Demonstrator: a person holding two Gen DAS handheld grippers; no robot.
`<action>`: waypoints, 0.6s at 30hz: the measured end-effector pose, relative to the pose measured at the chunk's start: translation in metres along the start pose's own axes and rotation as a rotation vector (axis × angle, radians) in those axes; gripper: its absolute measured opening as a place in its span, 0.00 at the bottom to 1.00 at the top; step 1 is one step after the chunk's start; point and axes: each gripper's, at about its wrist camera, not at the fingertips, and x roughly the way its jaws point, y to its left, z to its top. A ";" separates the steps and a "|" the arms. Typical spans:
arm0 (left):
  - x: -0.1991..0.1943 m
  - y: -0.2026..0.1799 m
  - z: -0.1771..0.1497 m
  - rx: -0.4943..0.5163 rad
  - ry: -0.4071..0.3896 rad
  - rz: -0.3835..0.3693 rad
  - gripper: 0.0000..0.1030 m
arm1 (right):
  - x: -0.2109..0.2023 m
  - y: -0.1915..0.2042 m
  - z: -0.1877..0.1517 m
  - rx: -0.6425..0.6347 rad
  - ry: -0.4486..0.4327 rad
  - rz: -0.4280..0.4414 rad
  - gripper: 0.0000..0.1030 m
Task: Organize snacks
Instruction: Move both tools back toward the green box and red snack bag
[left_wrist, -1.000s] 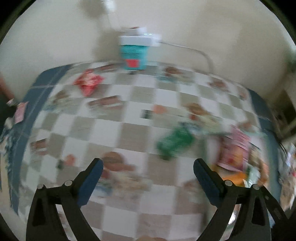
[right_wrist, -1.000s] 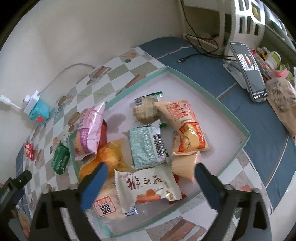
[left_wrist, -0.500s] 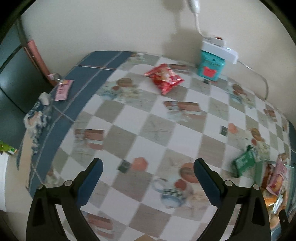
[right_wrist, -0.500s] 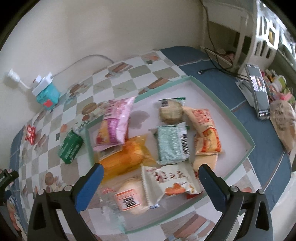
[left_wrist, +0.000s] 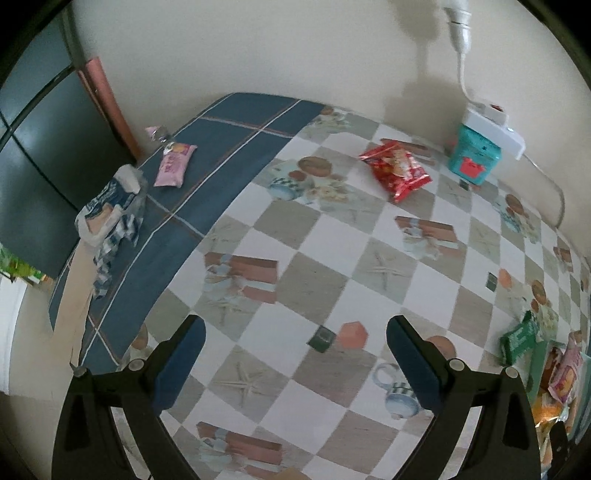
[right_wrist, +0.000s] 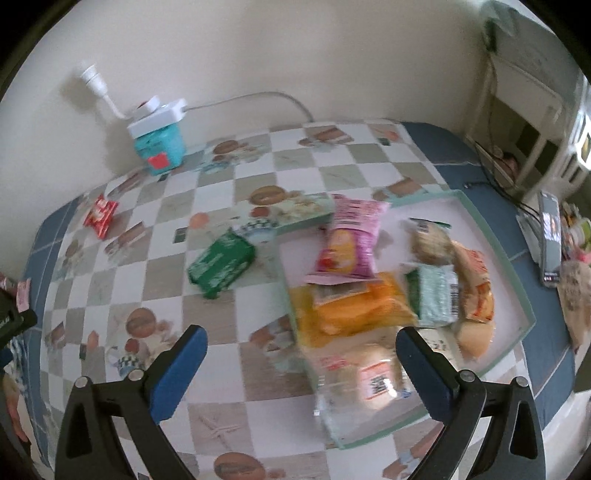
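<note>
A shallow tray with a green rim holds several snack packs, among them a pink bag and an orange bag. A green pack lies on the table left of the tray; it also shows in the left wrist view. A red pack lies near the wall and also shows in the right wrist view. A pink pack lies on the blue border. My left gripper is open and empty above the table. My right gripper is open and empty above the tray's near left corner.
A teal box with a white power strip on it stands by the wall, its cable running along the table. A crumpled blue-white wrapper lies at the left edge. A phone sits right of the tray.
My left gripper has swung left, bringing the table's blue border and left edge into view. My right gripper has swung left too, so the green and red packs show more centrally.
</note>
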 end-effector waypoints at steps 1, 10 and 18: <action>0.003 0.004 0.001 -0.010 0.004 0.003 0.96 | 0.001 0.006 0.001 -0.006 0.003 0.006 1.00; 0.025 0.019 0.003 -0.056 0.047 -0.009 0.96 | 0.026 0.041 0.008 -0.005 0.086 0.111 1.00; 0.049 0.006 0.009 -0.013 0.077 -0.020 0.96 | 0.063 0.054 0.031 0.034 0.171 0.152 1.00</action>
